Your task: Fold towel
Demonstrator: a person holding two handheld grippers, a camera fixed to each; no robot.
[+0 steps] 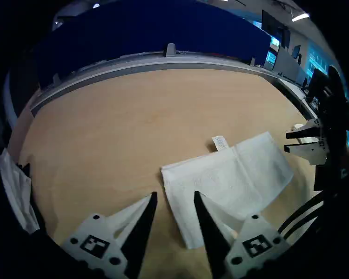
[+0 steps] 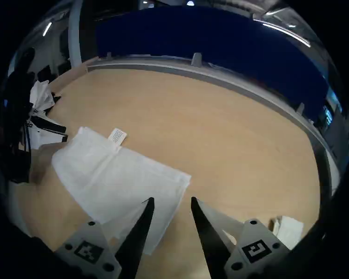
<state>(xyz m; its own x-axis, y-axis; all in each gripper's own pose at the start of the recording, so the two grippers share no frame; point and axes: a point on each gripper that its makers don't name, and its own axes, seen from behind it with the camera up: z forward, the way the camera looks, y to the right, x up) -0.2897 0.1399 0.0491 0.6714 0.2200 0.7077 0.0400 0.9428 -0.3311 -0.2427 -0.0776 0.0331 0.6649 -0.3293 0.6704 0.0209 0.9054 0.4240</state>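
The white towel lies spread flat on the wooden table, a slightly crooked rectangle. Its small tag sticks out from the far edge, toward the blue partition. The left gripper hovers at one short end, fingers parted a moderate way with nothing pinched, and the towel's edge runs under the gap. At the opposite end the right gripper looks the same: fingers spread, empty, one finger overlapping the cloth near its corner. Whether either one touches the fabric, I can't tell. More white cloths sit beyond the left gripper, and a small white bundle rests on the table beside the right one.
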